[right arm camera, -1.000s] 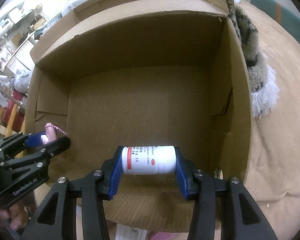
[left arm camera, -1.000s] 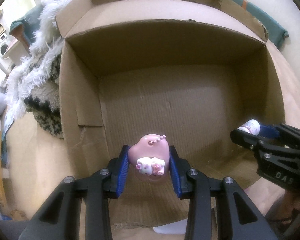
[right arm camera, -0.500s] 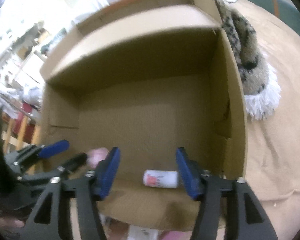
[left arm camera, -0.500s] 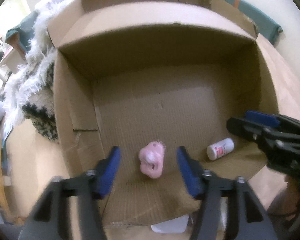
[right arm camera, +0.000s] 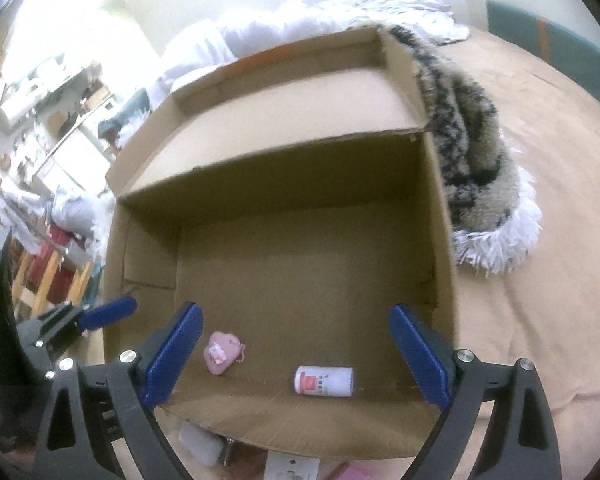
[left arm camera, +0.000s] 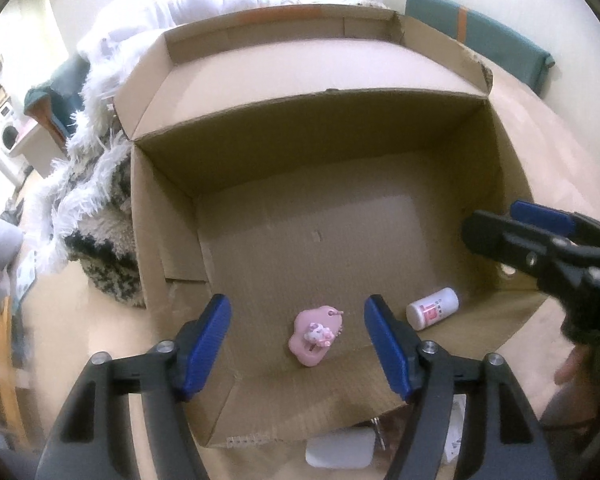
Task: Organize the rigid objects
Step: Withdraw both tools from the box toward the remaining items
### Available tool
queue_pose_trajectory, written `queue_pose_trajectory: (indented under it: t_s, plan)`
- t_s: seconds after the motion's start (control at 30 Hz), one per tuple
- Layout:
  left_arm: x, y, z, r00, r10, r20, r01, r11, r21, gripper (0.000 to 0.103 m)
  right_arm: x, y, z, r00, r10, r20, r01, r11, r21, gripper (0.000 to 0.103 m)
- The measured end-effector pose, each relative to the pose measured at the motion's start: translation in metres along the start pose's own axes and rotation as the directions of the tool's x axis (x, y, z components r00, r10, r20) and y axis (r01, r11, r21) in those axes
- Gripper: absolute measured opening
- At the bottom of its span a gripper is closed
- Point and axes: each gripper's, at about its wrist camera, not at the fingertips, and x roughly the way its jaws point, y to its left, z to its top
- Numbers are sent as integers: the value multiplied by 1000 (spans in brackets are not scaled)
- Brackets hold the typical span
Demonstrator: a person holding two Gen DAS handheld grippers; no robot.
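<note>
A big brown cardboard box [left arm camera: 168,240] sits open, and both toys lie on its floor near the front edge.

The left gripper [left arm camera: 298,340] is spread wide and holds nothing. Right between its two blue fingers [left arm camera: 206,344], lower down on the box floor, lies a pink heart charm [left arm camera: 314,334]. It is flat and rosy pink, with a tiny white kitty on top and a short bead chain at one end. Nothing touches it.

The right gripper [right arm camera: 296,356] is spread wide too, and it is empty. Between its blue fingers [right arm camera: 418,354], on the box floor, lies a small white bottle [right arm camera: 324,380]. The bottle is on its side. It is round and short, with a white cap and a red patch on its label. In the left view the white bottle [left arm camera: 432,308] lies just to the right of the left gripper's right finger.

The heart and the bottle are near each other but apart.

Beside the box lies a fluffy blanket [right arm camera: 472,148], white with dark spots.
</note>
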Motion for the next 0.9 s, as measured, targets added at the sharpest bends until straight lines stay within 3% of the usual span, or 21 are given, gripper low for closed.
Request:
queue_pose_trajectory:
  t_s: [0.37, 0.57, 0.77, 0.9]
  plan:
    - [-25, 17, -5, 999, -20, 34, 22, 999, -42, 67, -12, -4, -8, 999, -35, 16, 34, 999, 26, 101]
    - [-33, 32, -29, 999, -43, -1, 43, 991, -125, 67, -27, 3, -19, 997, -65, 32, 64, 998, 17, 101]
    - [-44, 45, -48, 999, -33, 3, 33, 981, -194, 67, -34, 9, -44, 996, -93, -13, 93, 995, 38, 101]
    - [-49, 52, -58, 1000, -28, -2, 27, 975, -221, 67, -44, 10, -57, 998, -68, -8, 68, 994, 82, 101]
